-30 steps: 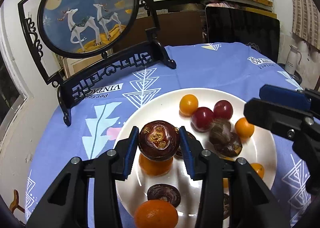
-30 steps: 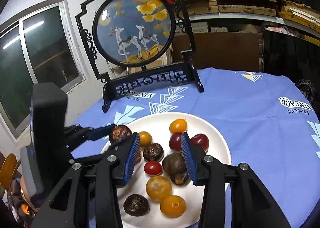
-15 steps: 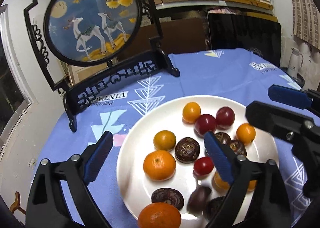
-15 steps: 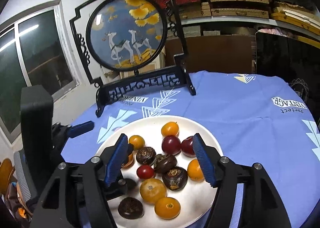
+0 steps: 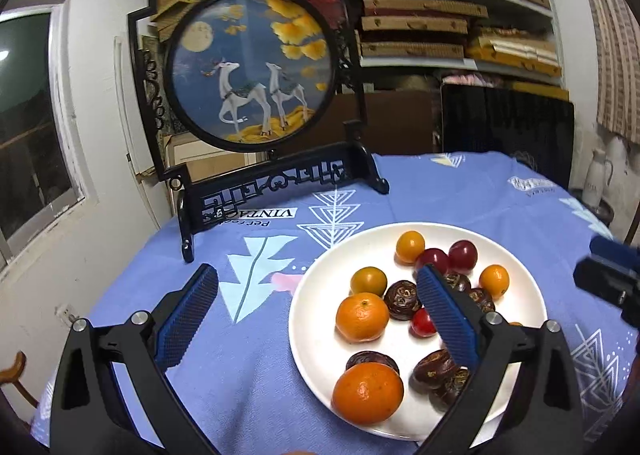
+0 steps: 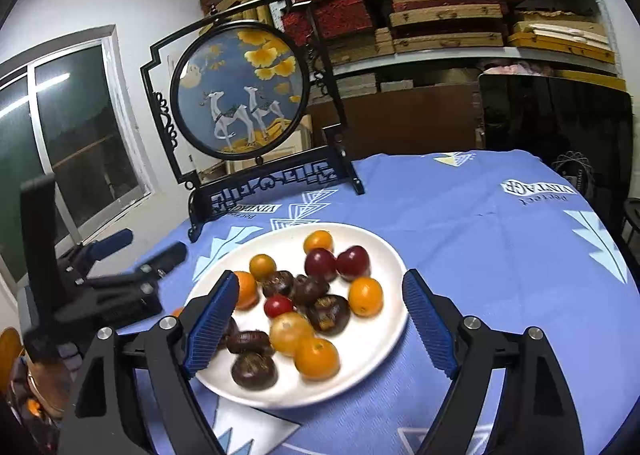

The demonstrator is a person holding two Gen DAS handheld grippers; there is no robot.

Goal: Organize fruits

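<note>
Hovering over the near edge of the table, both tools stand with their jaws spread wide and nothing between the pads; each pair has just been opening. The left gripper straddles the left rim of the white plate, its left pad over the blue tablecloth and its right pad above the plate's middle. The right gripper frames the plate from the other side, its left pad over the near-left part of the plate and its right pad just off the right rim.

All the fruit that shows lies on the plate: two mandarins to the left, dark carved-looking nuts in the middle and near edge, small orange tomatoes, one small red cherry tomato, and two dark red plums at the far side.

Judging by position, whatever is picked next lies ahead of and below both tools. The mandarins sit nearer the left gripper, almost between its pads; the plums and the orange tomato on the right sit nearer the right one. The pieces are close to round, so no long axis or heading governs the grasp; the crowding in the middle cluster, where pieces touch, matters more. Behind the plate stands a round deer screen on a black stand, well clear.
</note>
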